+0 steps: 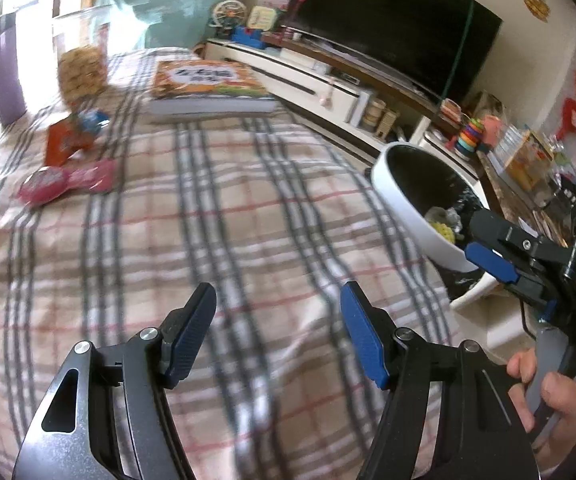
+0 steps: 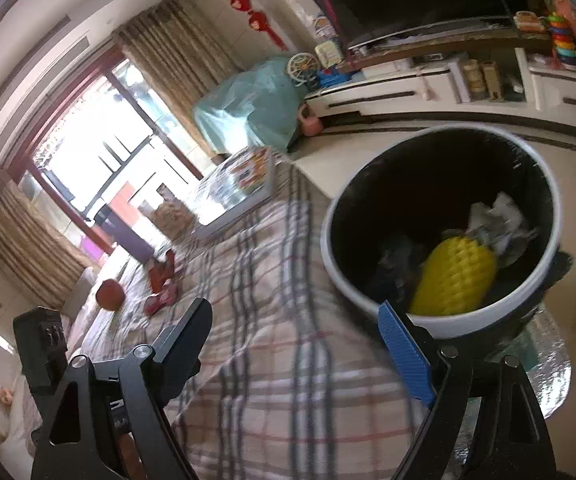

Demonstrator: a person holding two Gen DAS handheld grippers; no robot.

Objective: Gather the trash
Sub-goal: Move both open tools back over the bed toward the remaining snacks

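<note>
**Inspector:** Left wrist view first. Surface?

**Assistant:** A plaid tablecloth (image 1: pixel 223 208), beige with grey and red stripes, soft and slightly rumpled, in a living room with a dark television (image 1: pixel 392 20) on a white cabinet. A thick hardcover book (image 1: pixel 207 88) lies flat at the far end, with a clear jar (image 1: pixel 79 56) of pale snacks to its left.

**Inspector:** Trash on the table?

**Assistant:** Far left: a crinkled pink wrapper (image 1: pixel 67 180), and just behind it an orange and blue wrapper (image 1: pixel 71 136), glossy and creased. Both blurred.

**Inspector:** Left gripper?

**Assistant:** The left gripper (image 1: pixel 277 336) hangs above bare cloth, its ribbed blue pads parted, nothing between them. The right gripper (image 1: pixel 484 248) shows at the right edge, at the rim of a round white bin (image 1: pixel 404 204) lined in black.

**Inspector:** Right wrist view.

**Assistant:** Same cloth (image 2: pixel 271 320), a bright window with tan curtains (image 2: pixel 175 48) behind. The bin (image 2: pixel 348 280) stands just off the table's edge, smooth-walled. Inside lie a yellow honeycomb-textured object (image 2: pixel 452 280) and crumpled white paper (image 2: pixel 496 216).

**Inspector:** Right gripper?

**Assistant:** The right gripper (image 2: pixel 296 320) stands wide and empty, one pad (image 2: pixel 404 352) overlapping the bin's rim. The wrappers (image 2: pixel 161 284) lie well apart, far across the table.
</note>
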